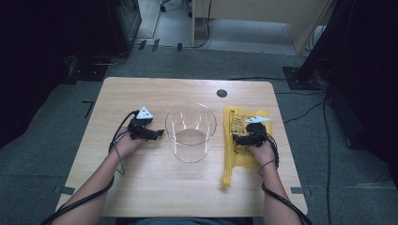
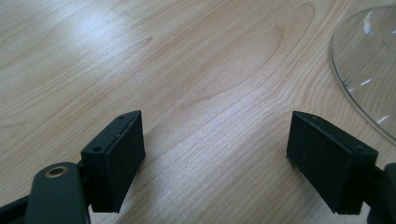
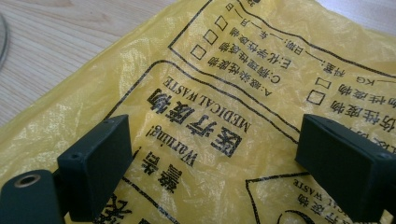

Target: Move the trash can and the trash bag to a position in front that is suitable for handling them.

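A clear glass bowl-like cylinder (image 1: pixel 190 131) stands in the middle of the wooden table (image 1: pixel 155 178). To its right lies a flat yellow plastic bag (image 1: pixel 240 117) printed "MEDICAL WASTE" in black (image 3: pixel 219 116). My right gripper (image 1: pixel 238 139) hovers over the bag, open, its jaws wide apart with nothing between them (image 3: pixel 212 177). My left gripper (image 1: pixel 159 133) is left of the glass, open above bare wood (image 2: pixel 215 158), and the glass rim (image 2: pixel 369 70) shows at the right edge of the left gripper view.
A small dark round grommet (image 1: pixel 222 93) sits near the table's far edge. Cables trail from both grippers along the forearms. Dark stands and equipment surround the table on the grey carpet.
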Motion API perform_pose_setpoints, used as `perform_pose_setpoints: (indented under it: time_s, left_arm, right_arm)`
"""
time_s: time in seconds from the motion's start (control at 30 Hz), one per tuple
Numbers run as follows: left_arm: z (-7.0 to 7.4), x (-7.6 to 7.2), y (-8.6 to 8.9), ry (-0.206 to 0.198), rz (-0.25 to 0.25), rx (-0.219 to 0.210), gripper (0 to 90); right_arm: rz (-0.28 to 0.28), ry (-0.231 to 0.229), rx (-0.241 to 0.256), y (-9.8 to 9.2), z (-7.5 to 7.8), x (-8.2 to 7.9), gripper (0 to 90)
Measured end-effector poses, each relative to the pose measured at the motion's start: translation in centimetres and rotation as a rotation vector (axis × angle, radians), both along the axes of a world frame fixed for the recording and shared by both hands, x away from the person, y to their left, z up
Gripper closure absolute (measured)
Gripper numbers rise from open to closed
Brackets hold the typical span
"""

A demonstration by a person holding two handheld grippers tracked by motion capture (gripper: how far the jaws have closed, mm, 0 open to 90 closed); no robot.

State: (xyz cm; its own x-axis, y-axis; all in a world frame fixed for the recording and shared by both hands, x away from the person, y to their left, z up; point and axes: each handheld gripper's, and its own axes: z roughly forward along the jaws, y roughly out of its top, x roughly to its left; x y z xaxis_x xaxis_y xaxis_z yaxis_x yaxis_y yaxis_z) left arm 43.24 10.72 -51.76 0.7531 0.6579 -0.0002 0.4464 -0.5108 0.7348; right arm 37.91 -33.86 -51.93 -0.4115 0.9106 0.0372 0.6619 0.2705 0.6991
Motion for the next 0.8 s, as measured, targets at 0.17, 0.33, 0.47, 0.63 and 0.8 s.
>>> perform_pose_setpoints:
  time_s: [0.17, 0.33, 0.47, 0.63, 0.8]
  left_arm:
    - [0.0, 0.0, 0.0, 0.0, 0.0, 0.0, 18.7]
    - [0.0, 0.0, 0.0, 0.001, 0.001, -0.001, 18.7]
    - [0.0, 0.0, 0.0, 0.001, 0.001, -0.001, 18.7]
    - [0.0, 0.1, 0.0, 0.002, 0.002, 0.0, 18.7]
    - [0.0, 0.3, -0.3, 0.002, -0.001, 0.001, 18.8]
  right_arm:
    - [0.024, -0.027, 0.0, 0.1, -0.2, 0.7, 10.4]
    - [0.032, -0.045, 0.01, 0.0, -0.4, 1.0, 10.0]
    - [0.032, -0.046, 0.009, 0.1, -0.4, 1.0, 10.1]
    - [0.014, -0.05, 0.01, 0.2, -0.4, 1.2, 10.5]
    - [0.01, -0.049, 0.011, 0.2, -0.4, 1.2, 11.1]
